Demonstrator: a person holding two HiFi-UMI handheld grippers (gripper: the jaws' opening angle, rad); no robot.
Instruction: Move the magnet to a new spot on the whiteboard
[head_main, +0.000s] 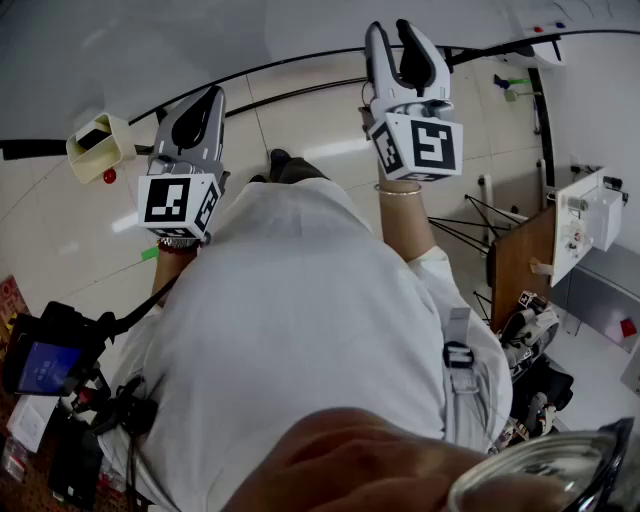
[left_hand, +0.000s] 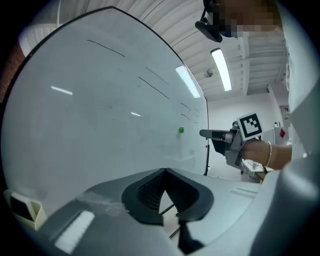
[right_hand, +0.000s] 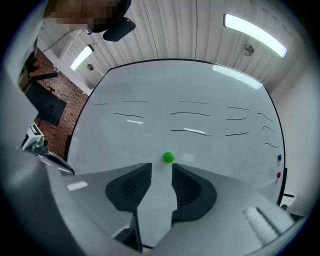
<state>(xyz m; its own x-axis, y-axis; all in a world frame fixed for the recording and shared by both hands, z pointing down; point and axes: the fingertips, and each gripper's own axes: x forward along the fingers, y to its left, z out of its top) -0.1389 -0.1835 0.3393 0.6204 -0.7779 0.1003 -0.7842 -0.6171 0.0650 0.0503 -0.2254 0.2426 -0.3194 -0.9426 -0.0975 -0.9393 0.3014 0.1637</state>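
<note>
Barely started: right gripper (right_hand: 161, 167), jaws apart, points at the green magnet (right_hand: 168, 157), ungrasped on the whiteboard (right_hand: 210, 137); left gripper (left_hand: 164, 172) hangs closed and empty

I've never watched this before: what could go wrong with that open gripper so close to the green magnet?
The magnet is small and round, so it might slip out when the right gripper closes. It sits nearer one jaw, so the grip could miss. The jaws may scrape the whiteboard.
</note>
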